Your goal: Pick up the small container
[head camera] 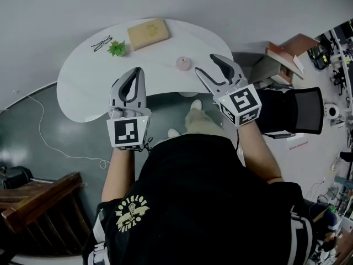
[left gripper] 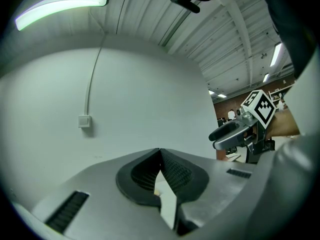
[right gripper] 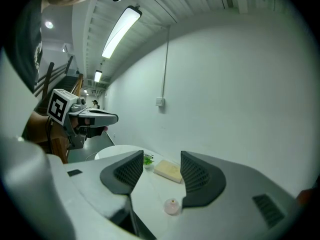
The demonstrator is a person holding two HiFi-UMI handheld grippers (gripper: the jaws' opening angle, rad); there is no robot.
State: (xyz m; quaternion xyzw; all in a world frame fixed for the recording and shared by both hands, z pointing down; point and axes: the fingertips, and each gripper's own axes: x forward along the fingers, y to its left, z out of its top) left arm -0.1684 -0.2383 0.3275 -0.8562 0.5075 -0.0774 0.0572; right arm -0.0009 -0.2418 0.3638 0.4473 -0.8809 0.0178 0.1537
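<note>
A white curved table (head camera: 83, 93) is set against a plain pale wall, with a dark floor below it. Beyond the right gripper (head camera: 208, 65) and off to its left, a tan block (head camera: 148, 33) is laid flat. A small green plant (head camera: 117, 48) and a pair of glasses (head camera: 101, 43) are placed further left. The left gripper (head camera: 134, 77) is held above the table's near part, its jaws pressed together on nothing. The right gripper's jaws are spread wide and nothing is held. The small container (right gripper: 171, 206), pink and rounded, is seen just ahead of and below them, closer to the right jaw than to the left.

Because it sits off-centre in the gap, it could be struck by the right jaw on the descent and sent sliding across the smooth top. A light, rounded body could also be squeezed out if the jaws were closed too high on it. A knob seems to be on top, though it is too small to be confirmed; a loose lid there might be dislodged.
</note>
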